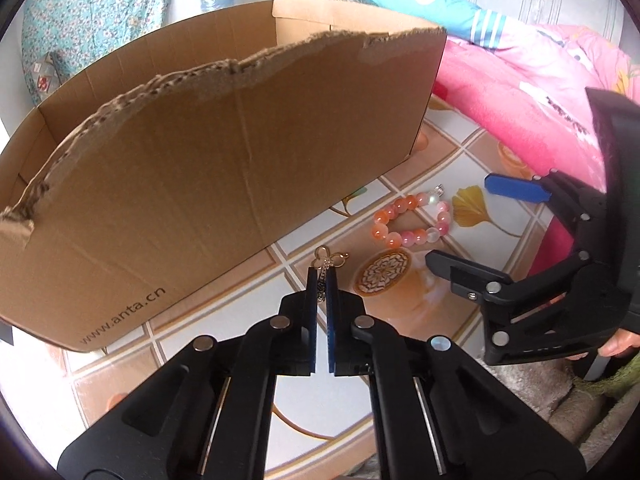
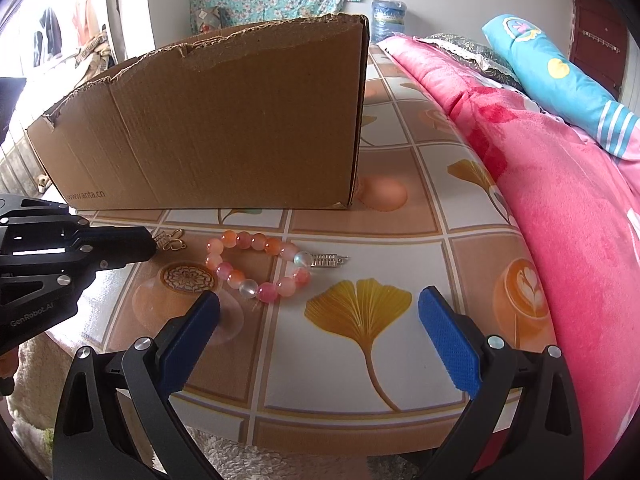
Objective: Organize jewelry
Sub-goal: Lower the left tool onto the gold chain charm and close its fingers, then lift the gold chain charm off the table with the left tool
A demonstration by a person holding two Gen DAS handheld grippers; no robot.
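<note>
Both wrist cams low over desk (image 2: 360, 360), facing box (image 1: 224, 184). Left close, angled right; right further back. Shared: box, bracelet (image 2: 256, 270), each other's tool.

Your left gripper (image 1: 322, 280) is matte black plastic, its linkage arms pinned with round silver rivets, and its fingers carry blue ribbed pads (image 1: 331, 320) on the inner faces. Your right gripper (image 2: 319, 307) matches, with blue textured pads (image 2: 448, 344). White "GenRobot.AI" lettering marks the left body behind its fingers.
</note>
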